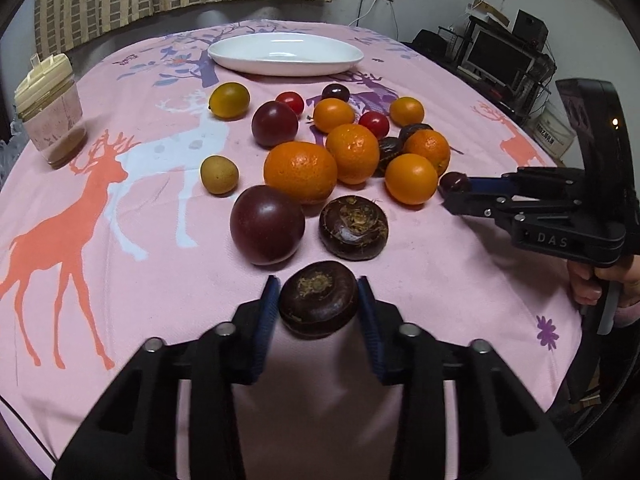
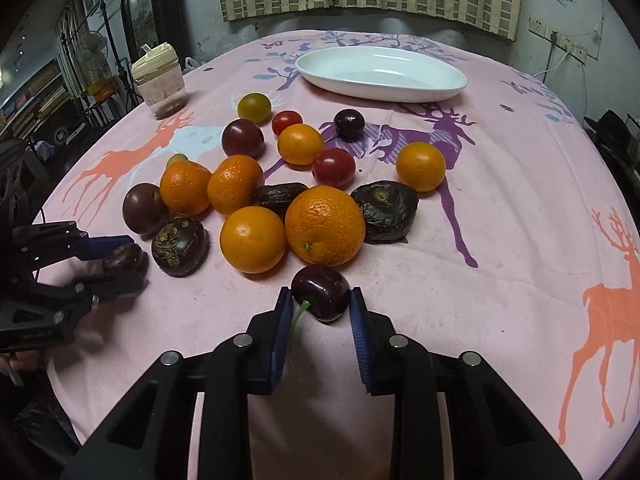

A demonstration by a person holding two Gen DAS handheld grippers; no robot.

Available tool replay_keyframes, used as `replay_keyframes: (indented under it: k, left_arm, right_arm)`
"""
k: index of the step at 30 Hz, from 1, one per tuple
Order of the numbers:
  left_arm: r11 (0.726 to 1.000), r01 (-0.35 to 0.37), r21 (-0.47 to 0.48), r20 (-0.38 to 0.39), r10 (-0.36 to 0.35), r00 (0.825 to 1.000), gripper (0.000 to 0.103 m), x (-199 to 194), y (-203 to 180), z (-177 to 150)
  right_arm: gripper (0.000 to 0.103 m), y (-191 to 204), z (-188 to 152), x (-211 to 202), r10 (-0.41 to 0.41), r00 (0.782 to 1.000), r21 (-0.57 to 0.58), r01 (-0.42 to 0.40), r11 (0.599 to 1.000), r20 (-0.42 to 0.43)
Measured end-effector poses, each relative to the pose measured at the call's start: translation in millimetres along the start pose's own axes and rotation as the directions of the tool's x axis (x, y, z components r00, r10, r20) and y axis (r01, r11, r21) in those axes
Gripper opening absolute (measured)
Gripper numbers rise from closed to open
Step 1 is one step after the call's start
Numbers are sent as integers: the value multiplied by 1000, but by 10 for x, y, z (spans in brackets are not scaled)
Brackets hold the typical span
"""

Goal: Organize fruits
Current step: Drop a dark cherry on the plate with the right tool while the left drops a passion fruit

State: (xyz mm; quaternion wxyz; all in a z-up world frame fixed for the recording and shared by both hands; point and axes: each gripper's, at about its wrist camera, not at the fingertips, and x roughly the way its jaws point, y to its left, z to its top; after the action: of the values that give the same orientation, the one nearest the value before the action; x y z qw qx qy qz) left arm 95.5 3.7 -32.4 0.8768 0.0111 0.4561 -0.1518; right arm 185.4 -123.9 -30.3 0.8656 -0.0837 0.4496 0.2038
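Observation:
My left gripper is shut on a dark brown water chestnut at the near table edge; it also shows in the right wrist view. My right gripper straddles a dark red cherry with a green stem; the blue pads stand beside it with small gaps, apart from it. The cherry also shows in the left wrist view. Oranges, plums, cherry tomatoes and more water chestnuts lie clustered mid-table. A white oval plate stands empty at the far side.
A lidded jar with a cream cap stands at the far left of the pink deer-print tablecloth. A yellow-green fruit and a small tan fruit lie left of the cluster. Shelves and a monitor stand beyond the table's right.

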Motion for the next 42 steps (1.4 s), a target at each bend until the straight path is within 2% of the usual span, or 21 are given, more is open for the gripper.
replay_keyframes:
  k: [3,6,8,10,13,16,18,21,23,25,27,28,29,31,34,37,39,42]
  left_arm:
    - [998,60,-16,-24,-61,998,37,-70,53,-23]
    - [994,113,-16,5,-113,994,37,-218,109,134]
    - [988,151,-18,59,-149,987,37,-320,179,454]
    - [985,172,-23,107,-169,980,37,-327,251,836]
    - [988,145,-45,136,-138,981,37,-84,362,1548]
    - [992,103,-67,121,-95,988,37,370,461,2191]
    - [995,44,-90,91,-36,995,37,736,526,2501]
    - [992,-13,-129,17,15,1000,37,1184,657,2730]
    - [990,-32,-140,-12,31,999,37,1367,702,2774]
    - [990,-62,-130,-24,59,998,37,1479,721,2800]
    - [990,-72,-119,-13,71,997,44,1499,738,2813]
    - [990,-76,-118,-2,76,997,54,1484,745,2827]
    - [989,-87,-121,14,89,996,65,1430,744,2829]
    - [986,-100,-136,47,107,993,78,1284,758,2820]
    - [985,-89,-147,101,104,989,89,895,795,2673]
    - [985,-113,-132,108,128,986,92,566,823,2346]
    - [987,-98,-128,124,114,986,92,417,851,2083]
    - [985,-97,-144,136,117,984,92,325,924,1763]
  right_arm:
    - [29,14,-22,-117,-3,1000,-13,4,1000,30]
    - [29,-63,99,-364,35,993,12,-37,999,115]
    - [29,-143,271,-469,40,984,38,-48,998,173]
    - [29,-299,599,-479,45,969,75,-65,995,241]
    - [29,-542,1106,-235,11,961,134,-49,990,276]
    - [29,-745,1530,167,-26,965,161,-17,987,261]
    - [29,-874,1764,466,-19,972,171,-21,985,234]
    - [29,-1024,1985,901,-1,987,214,-34,976,160]
    - [30,-1062,2050,1090,14,992,214,-42,976,127]
    - [30,-1047,2085,1197,-7,994,189,-15,982,113]
    - [32,-1010,2087,1239,-4,994,175,-16,984,110]
    - [33,-1000,2088,1242,-2,994,172,-18,985,114]
    - [40,-999,2092,1224,-3,993,171,-17,985,120]
    - [50,-1006,2069,1107,5,989,178,-31,984,145]
    - [55,-1018,1951,841,10,985,186,-42,982,173]
    - [60,-1015,1737,646,-29,993,187,7,982,116]
    - [60,-1016,1552,570,-11,997,190,-3,982,73]
    - [63,-955,1294,450,17,998,173,-28,984,64]
